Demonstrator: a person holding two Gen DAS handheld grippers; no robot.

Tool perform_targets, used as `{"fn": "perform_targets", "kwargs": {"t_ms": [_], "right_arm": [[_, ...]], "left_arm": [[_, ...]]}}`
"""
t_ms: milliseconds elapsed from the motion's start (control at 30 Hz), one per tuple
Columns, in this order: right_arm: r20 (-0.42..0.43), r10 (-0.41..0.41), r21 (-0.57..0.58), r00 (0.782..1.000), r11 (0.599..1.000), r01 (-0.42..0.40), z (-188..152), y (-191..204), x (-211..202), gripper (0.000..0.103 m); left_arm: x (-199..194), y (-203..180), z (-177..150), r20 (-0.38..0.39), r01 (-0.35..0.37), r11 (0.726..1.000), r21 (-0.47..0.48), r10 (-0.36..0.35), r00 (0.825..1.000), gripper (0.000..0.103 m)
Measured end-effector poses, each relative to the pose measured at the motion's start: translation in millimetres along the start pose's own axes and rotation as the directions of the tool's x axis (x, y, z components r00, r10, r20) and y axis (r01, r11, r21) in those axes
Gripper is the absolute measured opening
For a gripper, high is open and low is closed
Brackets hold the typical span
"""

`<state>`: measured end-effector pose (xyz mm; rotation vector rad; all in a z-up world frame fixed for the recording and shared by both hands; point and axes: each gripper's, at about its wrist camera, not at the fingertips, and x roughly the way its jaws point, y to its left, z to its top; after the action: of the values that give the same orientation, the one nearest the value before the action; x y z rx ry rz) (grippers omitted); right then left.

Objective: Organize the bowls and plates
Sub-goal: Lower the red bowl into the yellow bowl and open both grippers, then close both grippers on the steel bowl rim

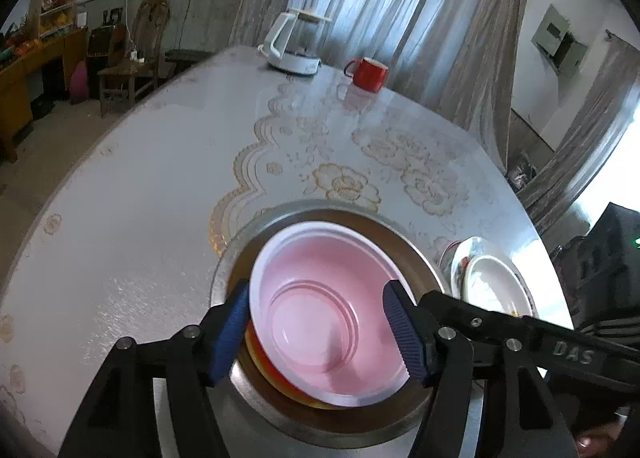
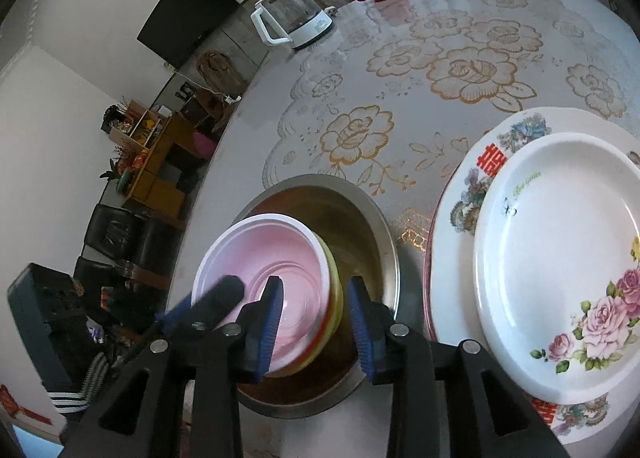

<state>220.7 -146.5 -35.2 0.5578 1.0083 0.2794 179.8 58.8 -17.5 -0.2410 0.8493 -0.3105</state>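
Observation:
A pink bowl (image 1: 324, 314) sits nested on yellow and orange bowls inside a large steel bowl (image 1: 320, 214). My left gripper (image 1: 316, 334) is open, its blue fingers straddling the pink bowl's rim on both sides. In the right wrist view the pink bowl (image 2: 272, 254) is tilted inside the steel bowl (image 2: 376, 226). My right gripper (image 2: 316, 322) is open, its fingers straddling the nested bowls' right wall. A small rose plate (image 2: 560, 258) lies stacked on a larger flowered plate (image 2: 480, 162) to the right.
A white kettle (image 1: 294, 44) and a red mug (image 1: 370, 72) stand at the table's far side. The plate stack (image 1: 492, 282) lies right of the steel bowl. The table (image 1: 140, 198) has a gold-flowered cloth. Chairs and shelves stand beyond the left edge.

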Motion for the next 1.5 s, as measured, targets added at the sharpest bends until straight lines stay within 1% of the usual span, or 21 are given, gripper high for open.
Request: {"fn": "perform_targets", "kwargs": {"t_ms": [133,267,333,367,433,467,533,567,633,700,833,900,967,1033,1067,1100,1267,1500], "right_arm": [[-0.002,0.004,-0.003,1.0,1.0,-0.004,-1.6,0.6,1.0,0.033],[-0.015,0.022,-0.038,1.0,0.999,-0.023,-5.3,9.1,3.3,0.033],[-0.027,0.012,-0.057,1.0,0.998,-0.014,-6.1,13.6,7.1,0.035],[-0.037,-0.001,-0.064,0.999,0.998,-0.002,-6.6,15.7,10.3,0.035],[-0.05,-0.008,-0.068,0.999,0.998,0.005,-6.5,16.9,15.3,0.035],[-0.038,-0.02,-0.086,0.999,0.996,0.017,-5.1,18.7,16.6,0.035],[-0.016,-0.098,-0.122,0.995,0.988,0.095,-2.4,21.6,18.2,0.035],[-0.003,-0.114,-0.127,0.994,0.986,0.112,-0.9,21.8,18.0,0.035],[0.009,-0.109,-0.122,0.994,0.986,0.109,2.2,20.3,15.7,0.035],[0.028,-0.1,-0.111,0.995,0.988,0.103,4.1,19.1,10.3,0.035],[0.078,-0.07,-0.087,0.994,0.993,0.077,5.1,14.7,-8.7,0.035],[0.099,-0.062,-0.064,0.993,0.996,0.069,3.9,10.1,-18.5,0.035],[0.106,-0.049,-0.03,0.993,0.998,0.052,2.8,2.9,-26.2,0.035],[0.108,-0.043,-0.015,0.993,0.999,0.045,1.4,-0.4,-30.5,0.035],[0.108,-0.043,-0.014,0.993,0.999,0.044,0.5,-0.6,-32.3,0.035],[0.108,-0.043,-0.015,0.993,0.999,0.045,-0.3,-0.8,-33.4,0.035],[0.095,-0.045,-0.018,0.994,0.999,0.047,-9.2,-2.1,-36.5,0.035],[0.092,-0.06,-0.023,0.994,0.998,0.063,-20.6,-4.7,-34.7,0.035]], "left_arm": [[-13.0,7.3,1.6,0.032,0.003,1.0,-0.029,-0.002,0.999,0.067],[-21.4,13.8,2.4,0.061,-0.001,0.999,-0.044,0.004,0.998,0.065],[-17.2,14.8,1.6,0.053,-0.009,0.999,-0.038,0.011,0.999,0.062],[-15.1,14.9,1.1,0.046,-0.007,0.999,-0.035,0.008,0.999,0.059],[-9.0,13.3,-1.0,0.03,0.004,1.0,-0.03,-0.003,1.0,0.056],[-5.2,12.8,-2.0,0.02,0.009,0.999,-0.032,-0.008,1.0,0.055],[0.8,11.3,-3.5,0.016,0.015,1.0,-0.028,-0.015,1.0,0.055],[2.2,10.3,-3.8,0.016,0.014,1.0,-0.023,-0.013,1.0,0.055],[7.1,8.6,-3.8,0.005,0.021,1.0,-0.014,-0.021,1.0,0.055],[12.0,9.3,-4.3,-0.011,0.026,0.999,-0.026,-0.027,1.0,0.055],[7.3,12.0,-3.7,0.005,0.03,0.999,-0.046,-0.03,1.0,0.055],[-0.1,12.6,-2.1,0.03,0.017,0.999,-0.042,-0.016,0.999,0.057],[-7.1,11.5,-0.3,0.051,-0.011,0.999,-0.031,0.013,0.999,0.059],[-13.5,9.9,0.2,0.07,-0.045,0.999,-0.02,0.046,0.996,0.067],[-16.6,8.8,-0.4,0.081,-0.06,0.998,-0.013,0.061,0.995,0.073],[-18.9,8.1,-1.2,0.09,-0.073,0.997,-0.008,0.073,0.993,0.077],[-28.5,7.3,-4.9,0.123,-0.14,0.99,0.027,0.136,0.983,0.083],[-31.8,12.4,-12.1,0.118,-0.162,0.987,0.022,0.158,0.98,0.084]]}}
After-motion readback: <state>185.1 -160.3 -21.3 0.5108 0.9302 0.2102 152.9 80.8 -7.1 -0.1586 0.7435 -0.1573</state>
